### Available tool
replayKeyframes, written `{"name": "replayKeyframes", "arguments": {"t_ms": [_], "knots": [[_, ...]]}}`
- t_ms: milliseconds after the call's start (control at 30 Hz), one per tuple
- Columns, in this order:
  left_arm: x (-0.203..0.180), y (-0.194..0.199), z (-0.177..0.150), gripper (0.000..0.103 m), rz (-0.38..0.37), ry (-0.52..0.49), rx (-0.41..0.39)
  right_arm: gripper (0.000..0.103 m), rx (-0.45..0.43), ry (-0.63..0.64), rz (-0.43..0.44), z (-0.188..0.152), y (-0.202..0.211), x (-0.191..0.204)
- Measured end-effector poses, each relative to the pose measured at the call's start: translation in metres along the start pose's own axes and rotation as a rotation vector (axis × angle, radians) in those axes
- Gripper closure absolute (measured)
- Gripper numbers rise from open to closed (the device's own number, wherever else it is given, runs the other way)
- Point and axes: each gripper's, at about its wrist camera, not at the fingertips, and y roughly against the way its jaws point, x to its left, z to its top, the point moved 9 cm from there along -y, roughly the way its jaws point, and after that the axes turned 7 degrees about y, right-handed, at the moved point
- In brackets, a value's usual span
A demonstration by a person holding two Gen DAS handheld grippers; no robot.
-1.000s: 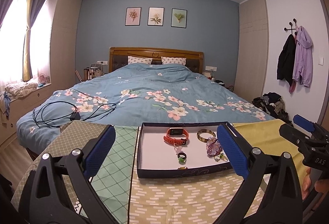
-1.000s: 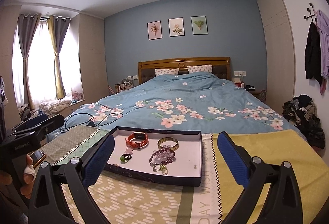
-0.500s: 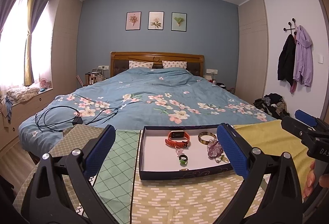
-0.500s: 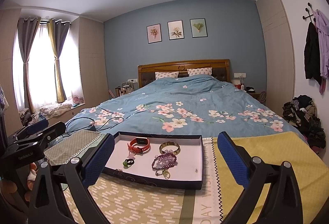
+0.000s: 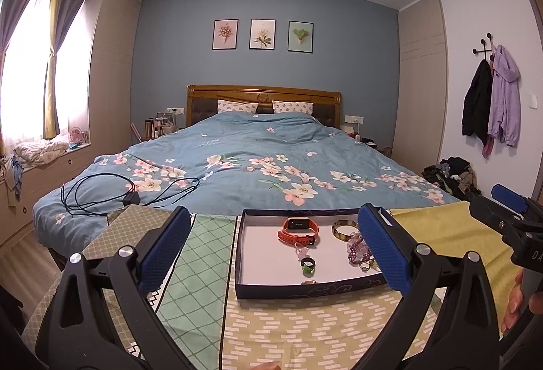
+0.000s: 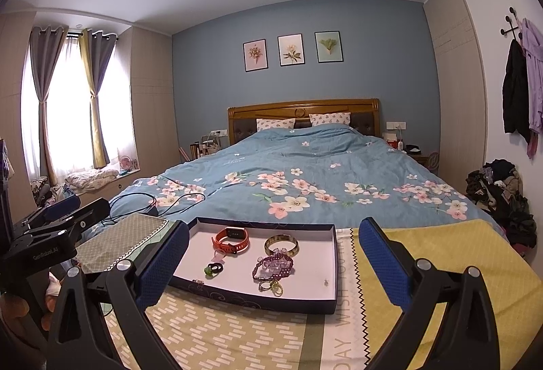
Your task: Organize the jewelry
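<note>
A dark blue tray with a white floor [image 5: 271,289] [image 6: 334,271] lies on the patterned cloth at the foot of the bed. In it are an orange smartwatch [image 5: 298,229] [image 6: 231,239], a gold bangle [image 5: 343,229] [image 6: 281,244], a purple bead bracelet [image 5: 357,249] [image 6: 273,267], a black and green ring [image 5: 307,266] [image 6: 213,268] and small rings [image 6: 270,287]. My left gripper [image 5: 271,251] is open and empty, held before the tray. My right gripper [image 6: 271,264] is open and empty, also before the tray.
Patchwork cloths in green [image 5: 193,268] and yellow [image 6: 441,254] cover the surface. A black cable [image 5: 129,191] lies on the blue floral bedspread [image 5: 271,173]. A pile of clothes [image 6: 502,197] sits at the right wall. Each gripper shows at the other view's edge.
Both views have tilted up slightly and the tray sits lower in frame. The jewelry has not moved and both grippers stay open.
</note>
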Motion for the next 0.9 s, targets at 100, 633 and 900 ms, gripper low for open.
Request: {"name": "replayKeyframes", "arguments": {"t_ms": [100, 633, 900], "knots": [[0.0014, -0.0006, -0.0008, 0.006, 0.005, 0.002, 0.0, 0.006, -0.002, 0.001, -0.003, 0.0009, 0.0006, 0.0002], [0.004, 0.0001, -0.002, 0.006, 0.01, -0.002, -0.002, 0.006, -0.004, 0.006, -0.009, 0.0024, 0.0038, 0.0013], [0.0026, 0.0015, -0.0026, 0.006, 0.011, -0.013, -0.003, 0.006, -0.004, 0.005, -0.009, 0.0021, 0.0042, 0.0014]]}}
